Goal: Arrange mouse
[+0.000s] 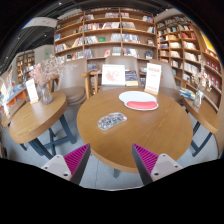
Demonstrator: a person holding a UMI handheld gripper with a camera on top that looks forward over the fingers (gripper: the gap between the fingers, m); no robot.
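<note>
**Gripper hangs wide above a round table, mouse lying ahead and to the left**

The mouse (pixel 111 121) lies on the round wooden table (pixel 140 135), on the near-left part of its top, ahead of the fingers and closer to the left one. It looks grey and mottled, with its long axis running across the table, roughly left to right and slightly tilted, the right end a little further away. Which end is its front cannot be told at this scale.

Further back on the same table lies a white oval mouse pad (pixel 138 98), with a red pad-like piece (pixel 143 105) resting on its near edge. Behind these stand two upright display cards (pixel 114 74), one towards the middle and one to the right.

The gripper (pixel 110 160) is held high and back from the table's near edge, looking down at a slant over the tabletop. Its two fingers, with their magenta pads (pixel 75 157), are spread wide apart with nothing between them and touch nothing.

To the left stands a second round table (pixel 30 118) with a vase of pale flowers (pixel 45 75) and a small card. Bookshelves (pixel 105 35) line the wall behind.
</note>
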